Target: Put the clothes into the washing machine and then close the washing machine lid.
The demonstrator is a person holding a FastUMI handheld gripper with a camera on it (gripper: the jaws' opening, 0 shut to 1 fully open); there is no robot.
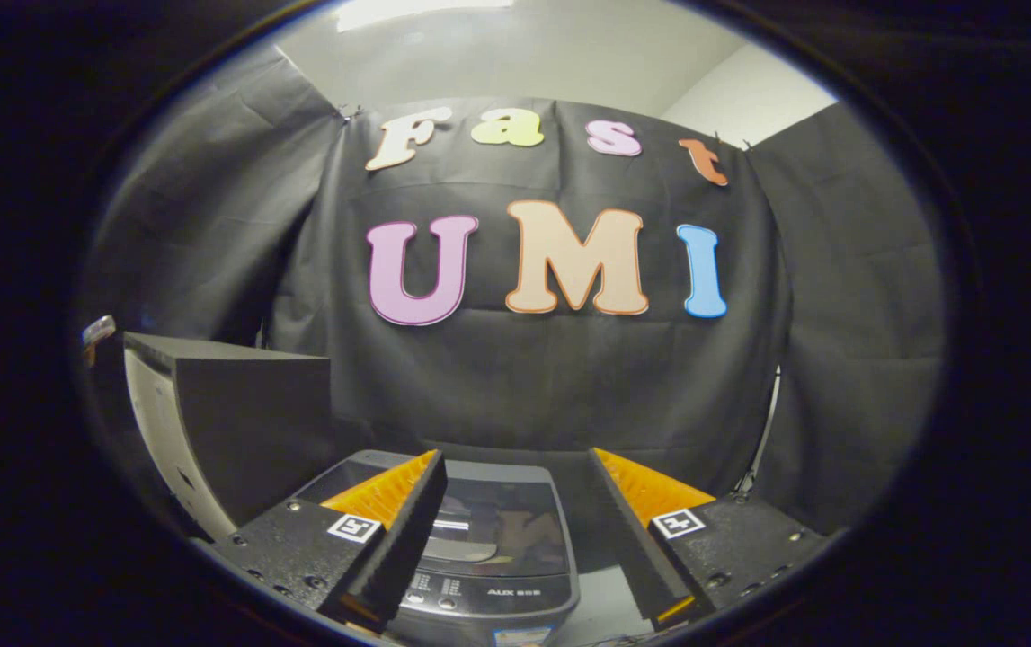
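A small top-loading washing machine point(497, 539) stands below and ahead of me, seen between my two fingers. Its dark glass lid point(502, 521) lies flat and down over the tub, and a control strip runs along its near edge. My gripper point(515, 467) hovers above the machine, open, with a wide gap and nothing between the fingers. I see no clothes on or beside the machine.
A dark box-shaped cabinet point(236, 422) with a pale side stands to the left of the washer, taller than it. The black cloth wall point(569, 386) hangs close behind the machine. A thin cable point(762, 440) runs down the cloth at the right.
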